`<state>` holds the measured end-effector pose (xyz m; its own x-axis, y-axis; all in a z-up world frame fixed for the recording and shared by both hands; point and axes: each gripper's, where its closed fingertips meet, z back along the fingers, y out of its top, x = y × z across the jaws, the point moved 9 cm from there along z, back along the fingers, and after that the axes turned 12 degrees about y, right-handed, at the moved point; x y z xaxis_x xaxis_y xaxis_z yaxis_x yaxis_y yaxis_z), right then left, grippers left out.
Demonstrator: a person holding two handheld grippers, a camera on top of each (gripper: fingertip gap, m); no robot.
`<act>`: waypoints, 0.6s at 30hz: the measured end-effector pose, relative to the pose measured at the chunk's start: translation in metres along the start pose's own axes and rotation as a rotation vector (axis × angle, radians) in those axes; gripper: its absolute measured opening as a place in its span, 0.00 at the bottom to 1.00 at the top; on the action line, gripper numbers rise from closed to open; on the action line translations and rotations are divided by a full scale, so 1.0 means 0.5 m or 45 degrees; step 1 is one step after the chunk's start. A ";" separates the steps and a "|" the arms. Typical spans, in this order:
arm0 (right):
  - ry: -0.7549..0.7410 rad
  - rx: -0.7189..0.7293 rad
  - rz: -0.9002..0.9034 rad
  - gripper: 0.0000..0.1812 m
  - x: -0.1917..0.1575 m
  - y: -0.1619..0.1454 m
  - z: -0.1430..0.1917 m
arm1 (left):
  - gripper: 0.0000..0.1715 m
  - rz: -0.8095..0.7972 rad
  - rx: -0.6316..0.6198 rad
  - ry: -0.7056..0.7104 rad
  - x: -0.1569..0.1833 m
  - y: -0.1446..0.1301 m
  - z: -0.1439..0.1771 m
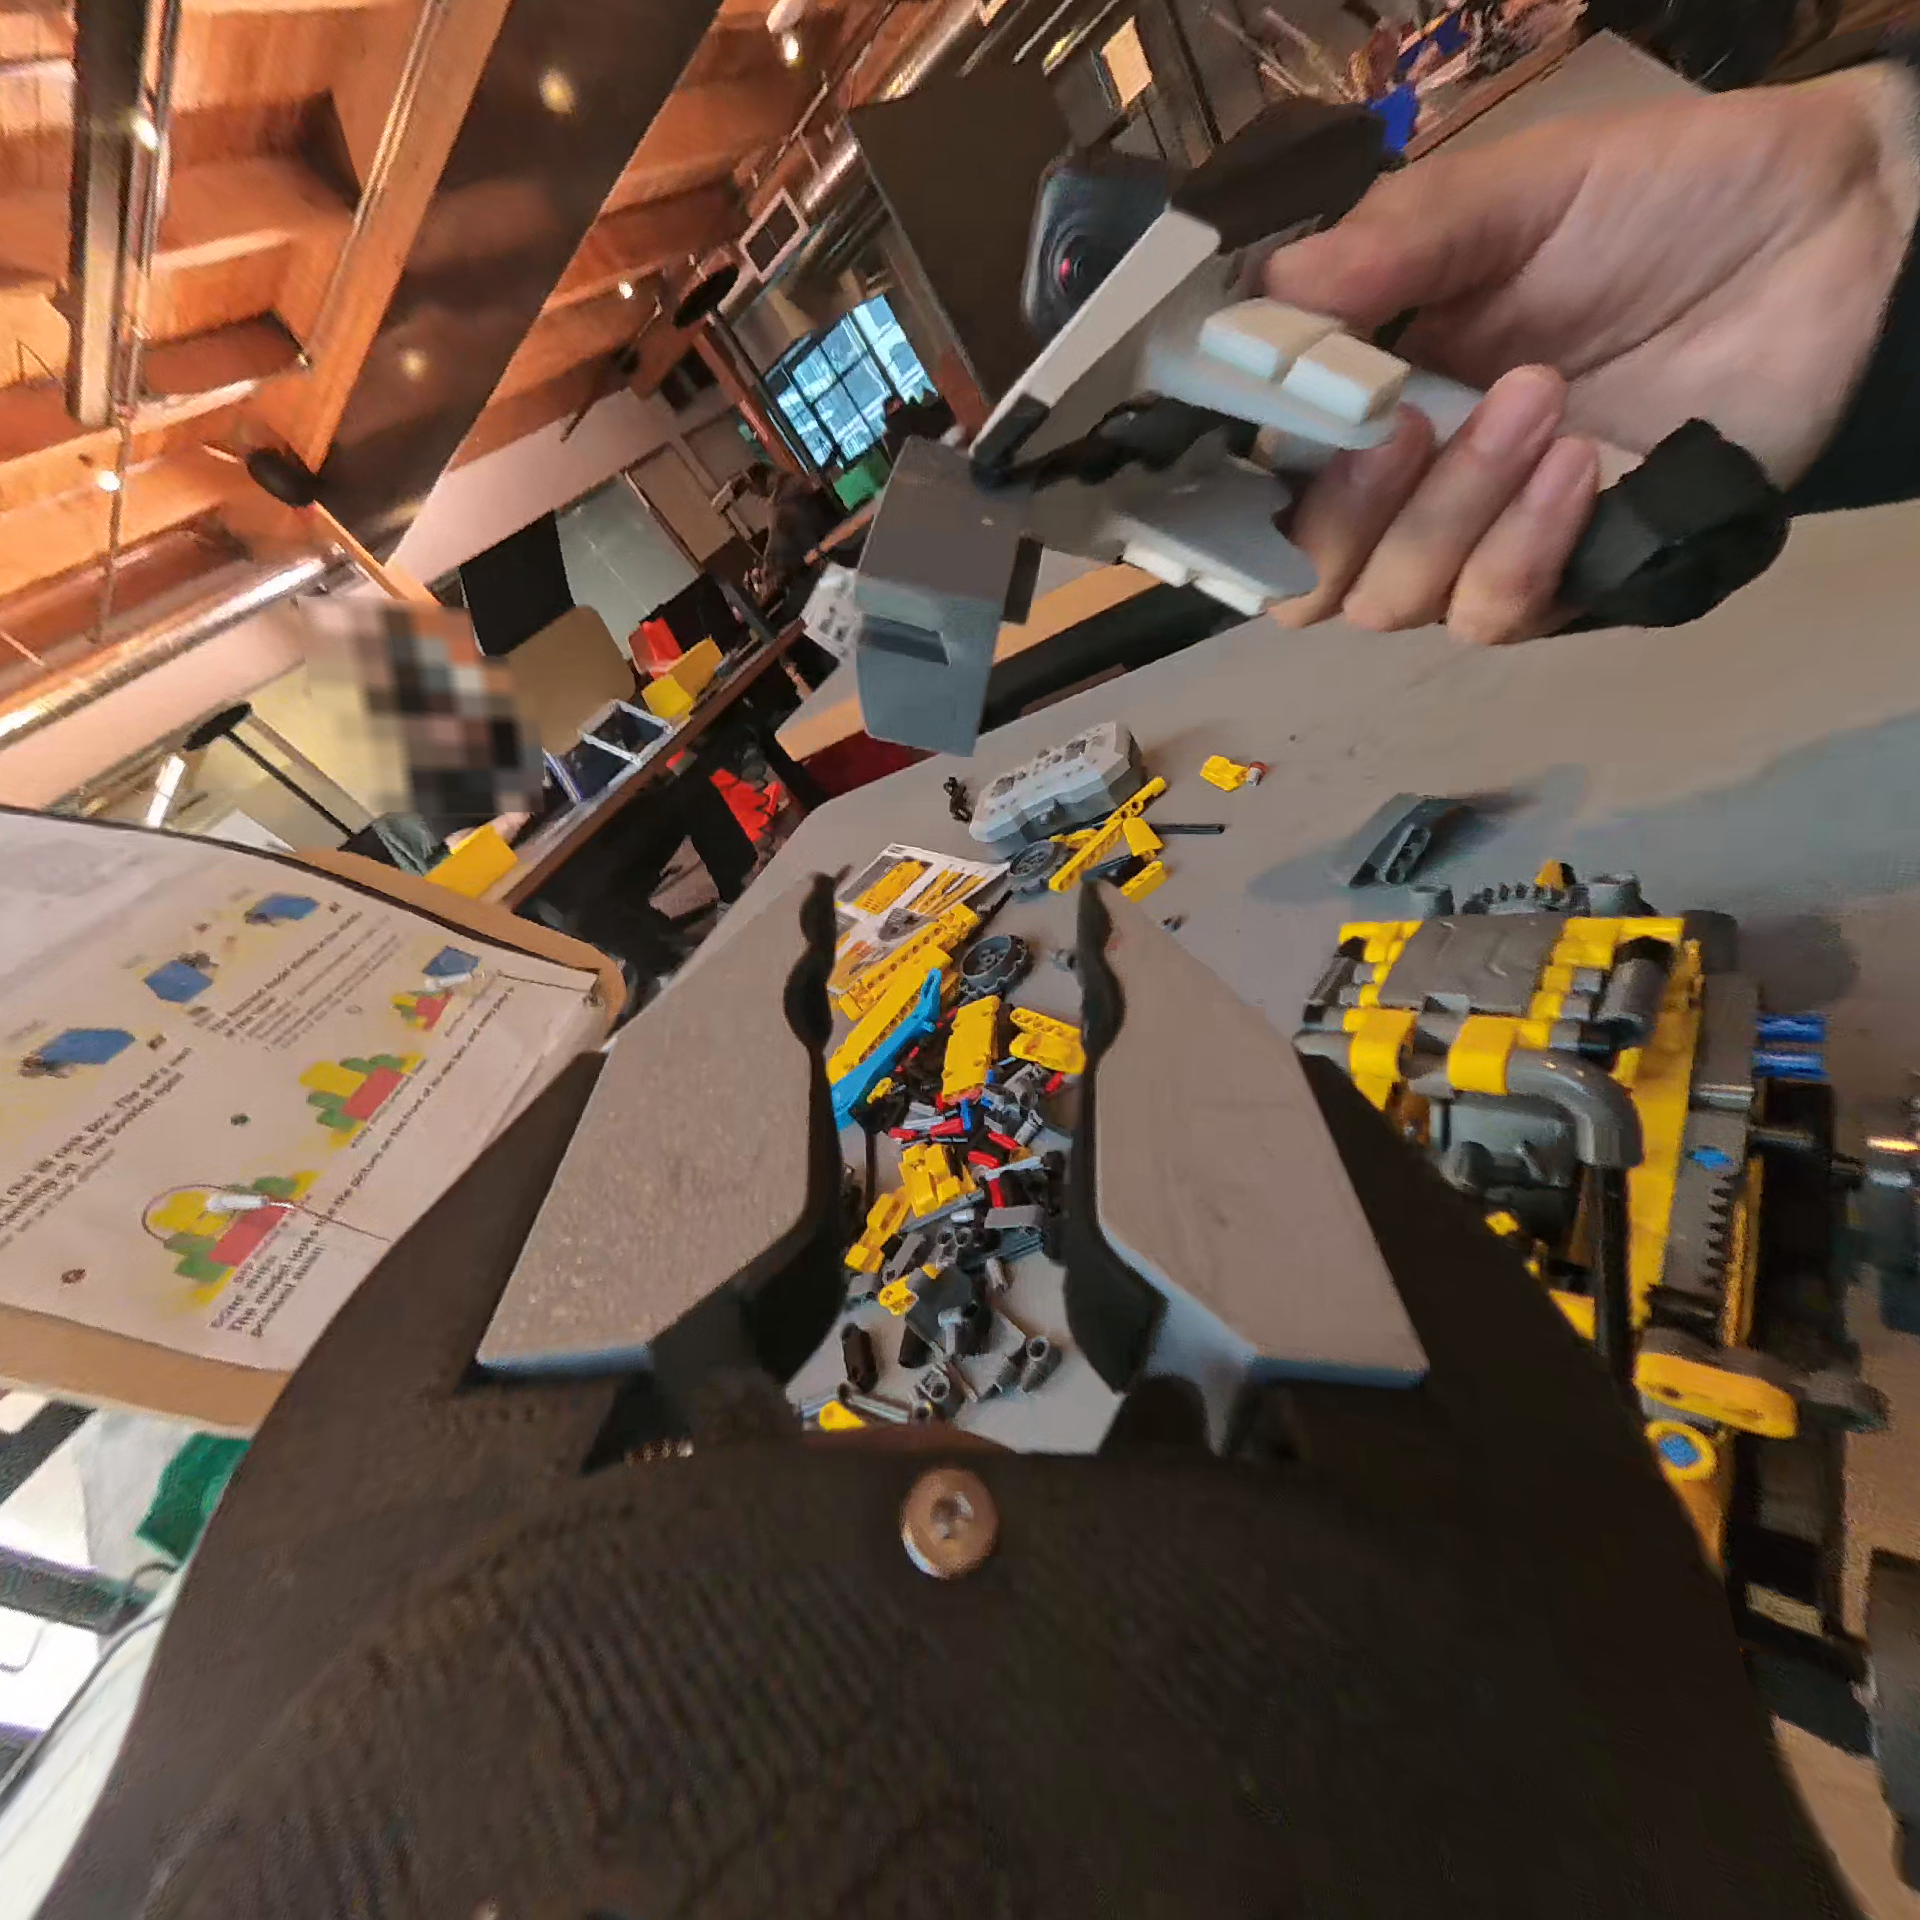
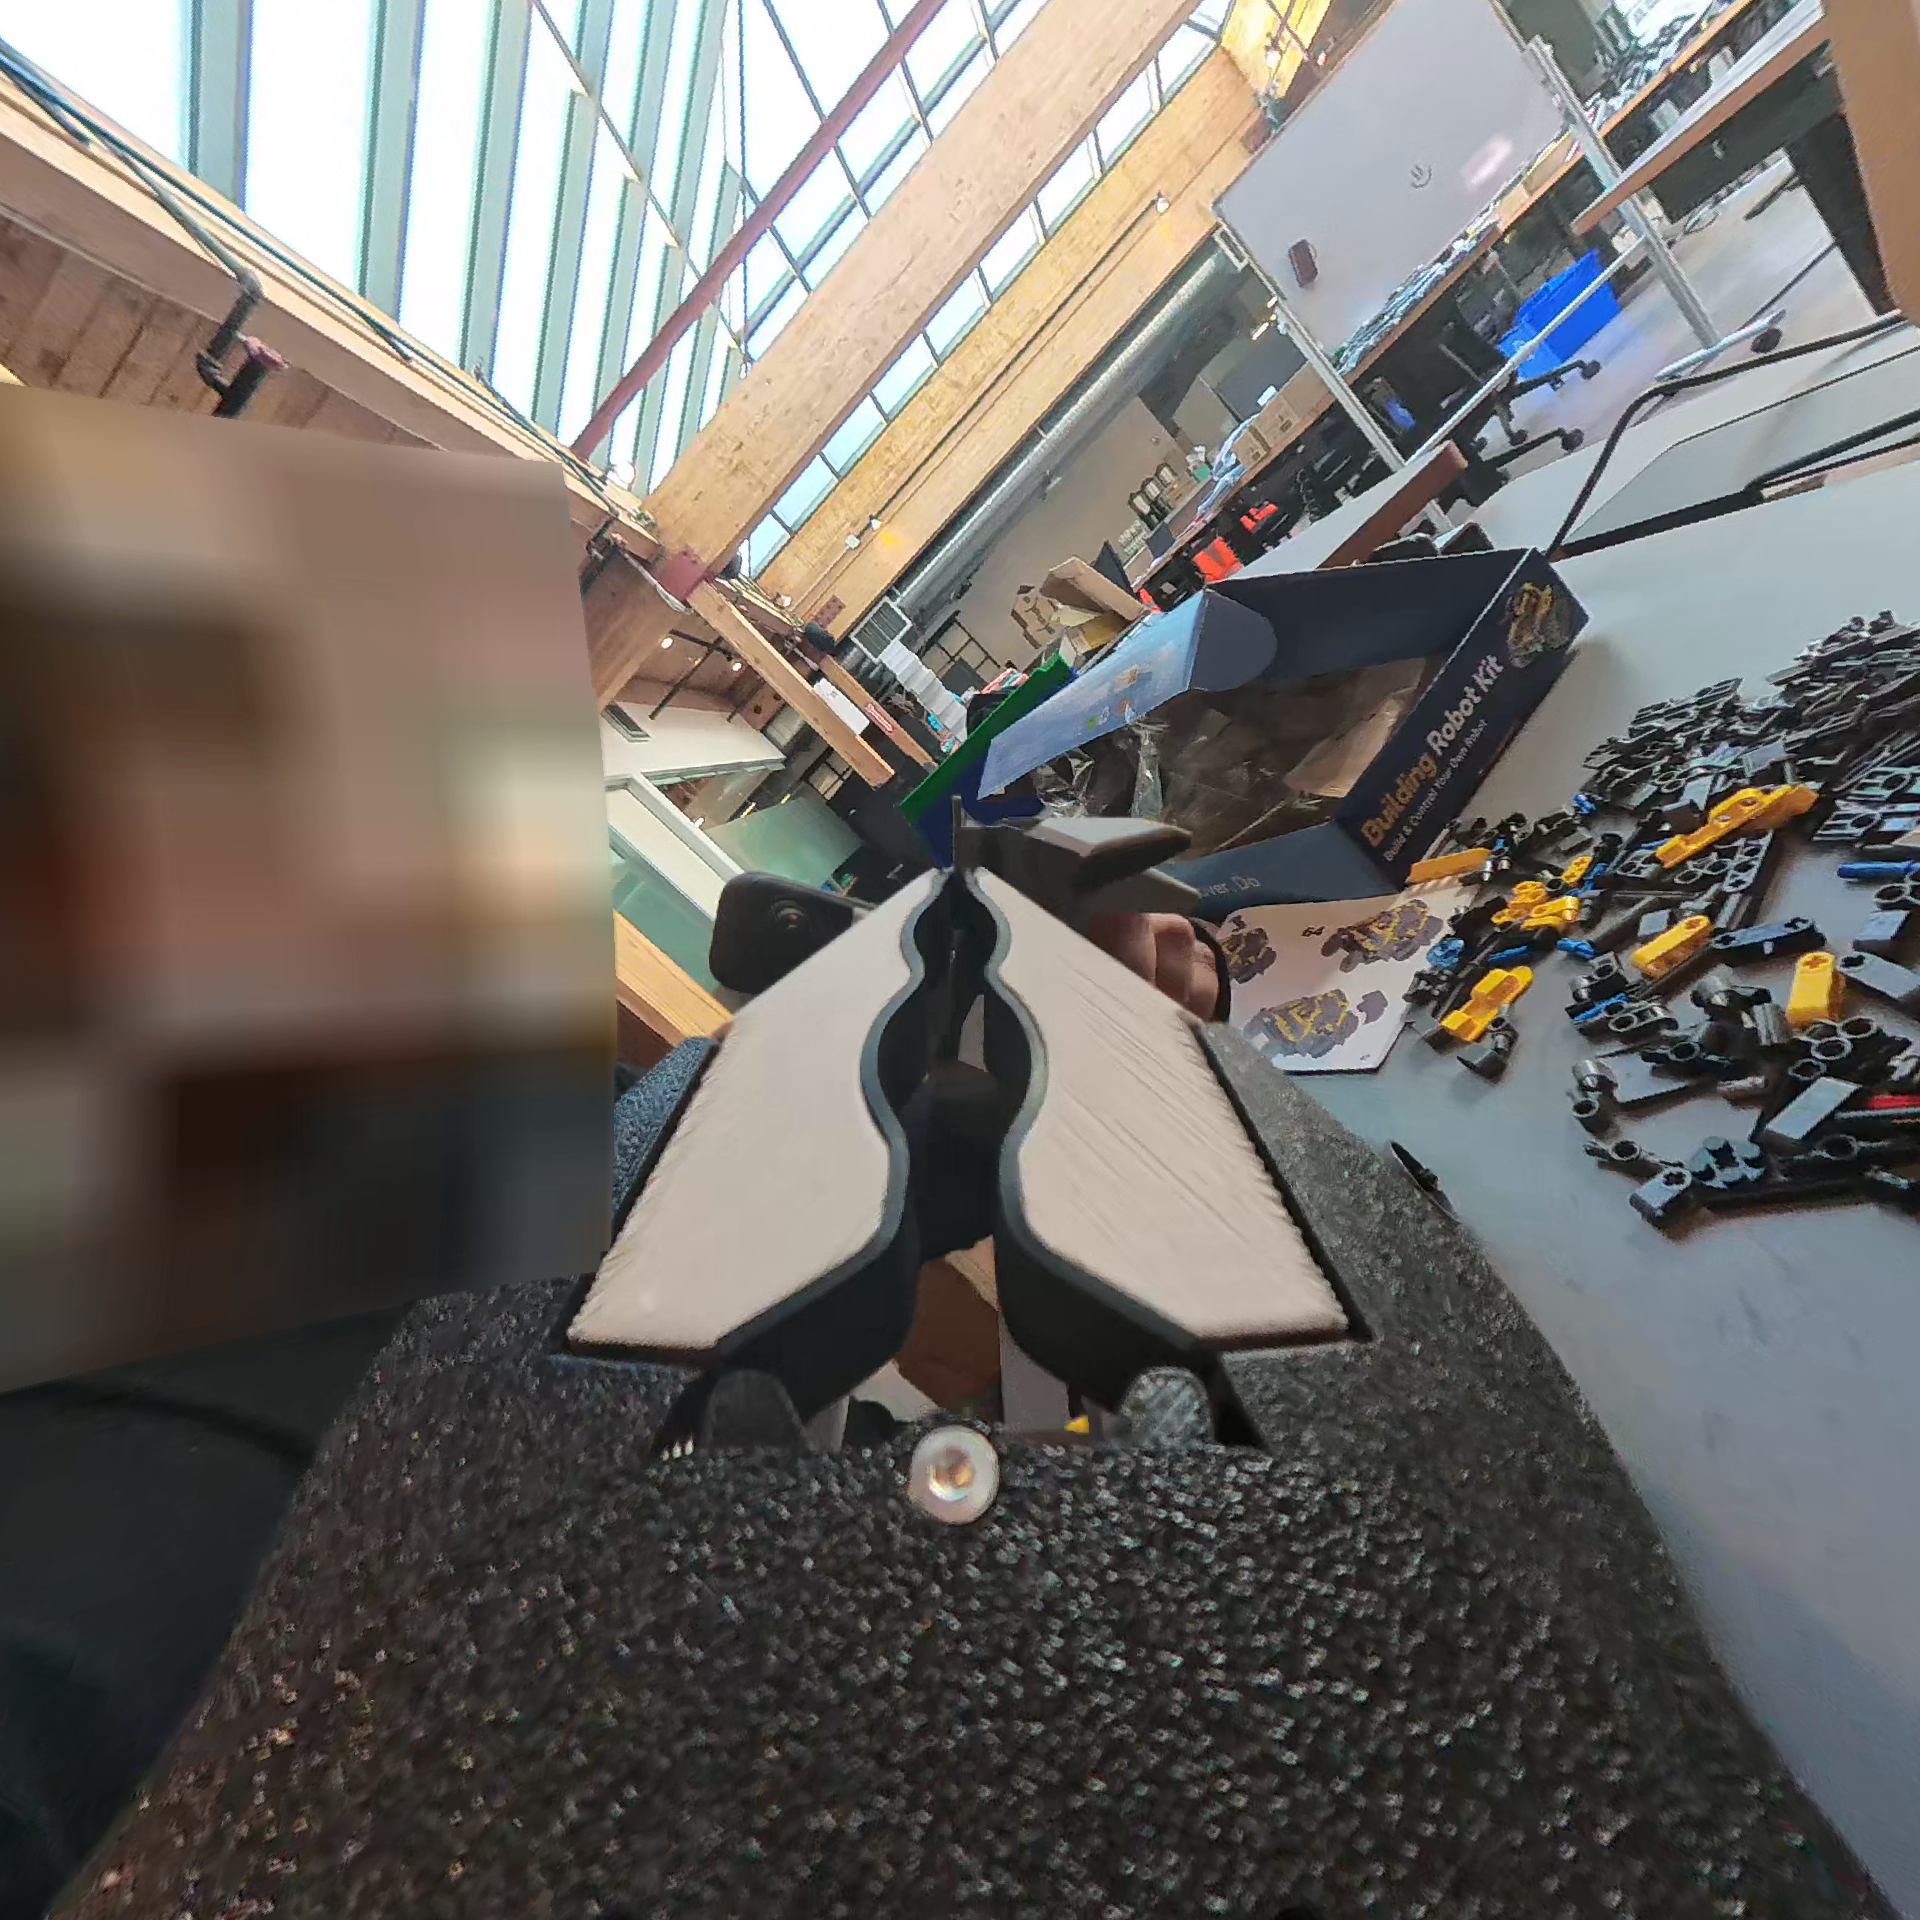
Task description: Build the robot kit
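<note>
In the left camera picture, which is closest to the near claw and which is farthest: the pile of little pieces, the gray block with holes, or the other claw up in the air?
From the left claw:
1. Pile of little pieces, right between its fingers.
2. Gray block with holes, farther up the table.
3. Other claw, raised beyond it, held by a hand.

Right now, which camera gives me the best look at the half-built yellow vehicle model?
The left wrist view. The yellow vehicle model sits close on the right there, beside the open left gripper, with its gears and grey panels plain. The right wrist view shows none of it, only loose parts on the table.
</note>
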<state>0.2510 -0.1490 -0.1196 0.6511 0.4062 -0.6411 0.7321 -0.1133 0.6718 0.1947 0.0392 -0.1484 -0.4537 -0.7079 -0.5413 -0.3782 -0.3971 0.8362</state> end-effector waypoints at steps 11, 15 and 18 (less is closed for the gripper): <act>-0.018 -0.081 -0.079 0.00 -0.002 -0.019 -0.006 | 0.30 0.177 -0.002 -0.099 0.015 0.015 -0.003; -0.038 -0.111 -0.117 0.00 0.008 -0.031 -0.015 | 0.26 0.148 0.003 -0.076 0.018 0.014 -0.003; -0.039 -0.117 -0.131 0.00 0.010 -0.037 -0.018 | 0.23 0.135 0.003 -0.061 0.018 0.014 -0.003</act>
<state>0.2390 -0.1366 -0.1319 0.5807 0.3835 -0.7182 0.7746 0.0112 0.6323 0.1894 0.0291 -0.1473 -0.5297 -0.7170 -0.4531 -0.3279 -0.3196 0.8890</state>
